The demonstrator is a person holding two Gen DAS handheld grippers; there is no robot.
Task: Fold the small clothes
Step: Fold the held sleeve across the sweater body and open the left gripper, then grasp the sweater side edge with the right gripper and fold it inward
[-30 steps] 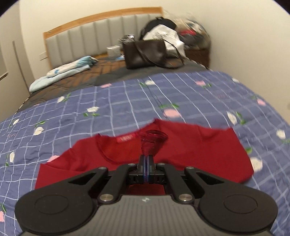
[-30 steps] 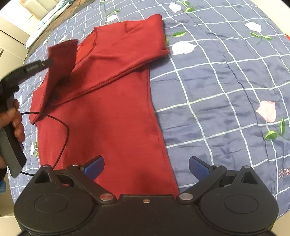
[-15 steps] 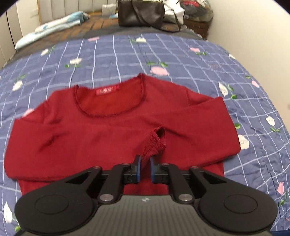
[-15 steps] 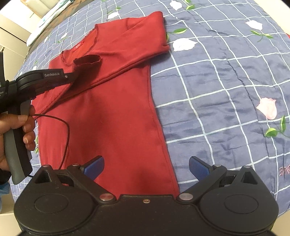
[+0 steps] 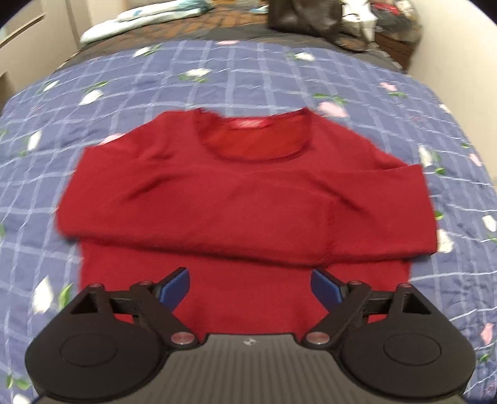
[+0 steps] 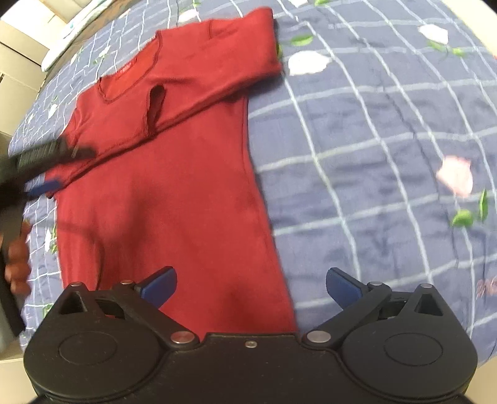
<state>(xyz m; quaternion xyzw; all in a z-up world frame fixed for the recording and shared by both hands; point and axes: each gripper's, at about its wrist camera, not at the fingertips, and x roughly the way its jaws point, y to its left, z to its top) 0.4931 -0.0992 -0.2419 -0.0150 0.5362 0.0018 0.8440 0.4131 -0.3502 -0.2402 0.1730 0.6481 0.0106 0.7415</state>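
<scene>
A red long-sleeved top (image 5: 236,199) lies flat on the bed with its neckline at the far end. Both sleeves are folded across the chest, and one cuff (image 5: 330,230) rests near the right side. My left gripper (image 5: 251,287) hangs open over the lower body of the top, holding nothing. In the right wrist view the same top (image 6: 174,186) runs away to the upper left, the cuff (image 6: 155,108) lying on the chest. My right gripper (image 6: 251,286) is open above the hem's right corner. The left gripper (image 6: 59,171) shows blurred at the top's left edge, held by a hand (image 6: 15,264).
A blue checked bedspread with flowers (image 5: 248,77) covers the bed around the top. At the head end lie a pale folded cloth (image 5: 139,12), a dark bag (image 5: 298,15) and a heap of things (image 5: 382,15). A thin cable (image 6: 99,248) trails over the top.
The left gripper opened, let go of the sleeve cuff and drew back toward the hem. The sleeve now lies flat across the chest. The right gripper stayed open and shifted slightly.
</scene>
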